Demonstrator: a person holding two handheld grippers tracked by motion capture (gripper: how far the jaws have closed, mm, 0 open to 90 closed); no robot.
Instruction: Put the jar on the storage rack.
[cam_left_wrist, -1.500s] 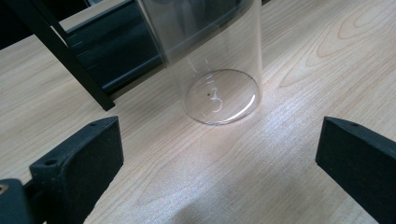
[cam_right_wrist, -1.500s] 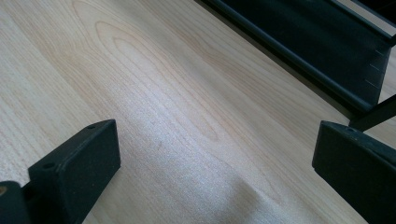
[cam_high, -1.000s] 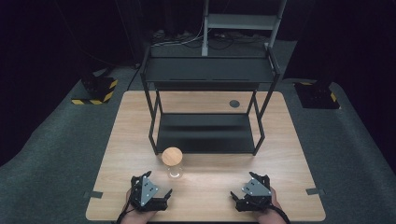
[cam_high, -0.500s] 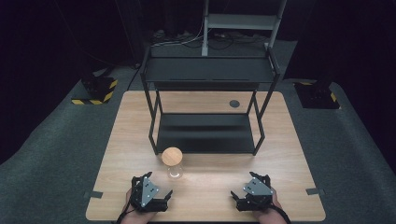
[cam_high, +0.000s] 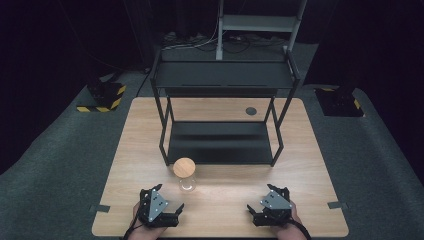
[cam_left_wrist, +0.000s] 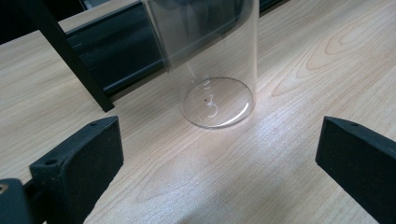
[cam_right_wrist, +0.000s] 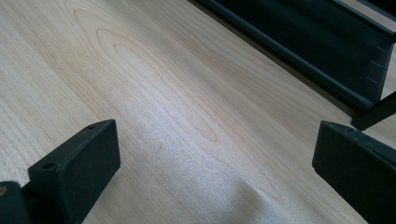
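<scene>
Your glass jar (cam_high: 185, 176) is clear, cylindrical, upright, capped by a round wooden lid (cam_high: 184, 166), standing near the shelf rack (cam_high: 222, 142). Your left gripper (cam_high: 167, 216) and right gripper (cam_high: 260, 214) are both spread, holding nothing.

In the left gripper view, the clear glass jar (cam_left_wrist: 210, 70) is cut off by the top edge, so its round wooden lid lies out of frame. A small mark on its base reads roughly like a "3", too faint to be sure. In the right gripper view, the black metal two-tier shelf rack (cam_right_wrist: 308, 42) runs off the upper right corner. In the high view, the person's forearms are cut by the bottom edge.
</scene>
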